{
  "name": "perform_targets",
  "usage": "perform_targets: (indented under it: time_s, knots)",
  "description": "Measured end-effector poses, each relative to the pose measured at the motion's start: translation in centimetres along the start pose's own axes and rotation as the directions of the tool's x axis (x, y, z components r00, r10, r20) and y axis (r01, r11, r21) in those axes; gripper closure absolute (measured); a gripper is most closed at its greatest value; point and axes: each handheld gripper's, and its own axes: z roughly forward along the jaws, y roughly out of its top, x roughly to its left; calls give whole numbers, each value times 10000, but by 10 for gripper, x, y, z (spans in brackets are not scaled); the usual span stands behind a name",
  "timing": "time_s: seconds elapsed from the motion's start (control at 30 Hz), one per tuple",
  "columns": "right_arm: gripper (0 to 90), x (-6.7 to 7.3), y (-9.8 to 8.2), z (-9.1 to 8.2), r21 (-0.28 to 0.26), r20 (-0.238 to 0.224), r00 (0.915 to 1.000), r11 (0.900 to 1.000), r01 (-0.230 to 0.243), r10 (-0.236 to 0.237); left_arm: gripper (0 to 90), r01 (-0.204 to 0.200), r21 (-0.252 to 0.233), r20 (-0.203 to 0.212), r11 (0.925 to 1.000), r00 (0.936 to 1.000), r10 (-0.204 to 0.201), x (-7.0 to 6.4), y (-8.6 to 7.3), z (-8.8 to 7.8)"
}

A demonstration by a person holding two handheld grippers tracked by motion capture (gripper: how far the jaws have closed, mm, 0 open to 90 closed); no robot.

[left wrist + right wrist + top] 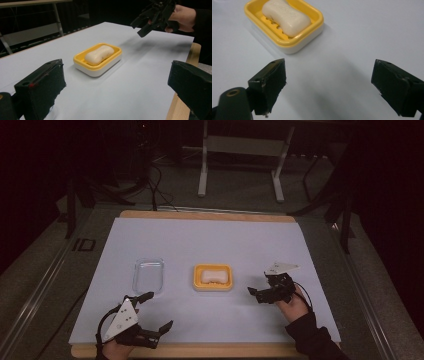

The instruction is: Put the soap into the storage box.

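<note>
A yellow soap dish (197, 277) sits at the middle of the white sheet with a pale bar of soap (214, 276) lying in it. My left gripper (159, 311) hovers at the near left, open and holding nothing. In the left gripper view the dish (110, 63) and soap (99, 55) lie ahead between the wide jaws. My right gripper (257, 285) is to the right of the dish, open and holding nothing. Its own view shows the dish (294, 41) and soap (285, 16) just beyond the jaws. The right gripper (152, 18) also appears far off in the left gripper view.
A clear plastic lid (148, 275) lies flat to the left of the dish. The wooden table edge (210, 351) runs along the near side of the sheet. Beyond the table stand a desk frame (240, 150) and floor cables (160, 190).
</note>
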Motion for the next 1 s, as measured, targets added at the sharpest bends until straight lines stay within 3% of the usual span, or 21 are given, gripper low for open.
perform_targets:
  time_s: [0.13, 0.57, 0.87, 1.0]
  knots:
    - [126, 2, -11, -6, -170, 220, 9989, 9990, -419, 423, 11, -32, 22, 9, 10000, 10000, 32, -1, 0, 0]
    - [127, -4, -22, -25, -1473, 780, 9929, 9861, -775, 897, 11, -52, 21, 48, 10000, 10000, 51, -1, 1, 0]
    - [127, 0, -21, -21, -1562, 740, 9952, 9863, -523, 645, 11, -31, 40, 37, 10000, 10000, 31, -2, 1, 0]
    - [127, -3, -23, -20, -1538, 701, 9947, 9861, -631, 746, 11, -58, 70, 65, 10000, 10000, 58, -2, 1, 0]
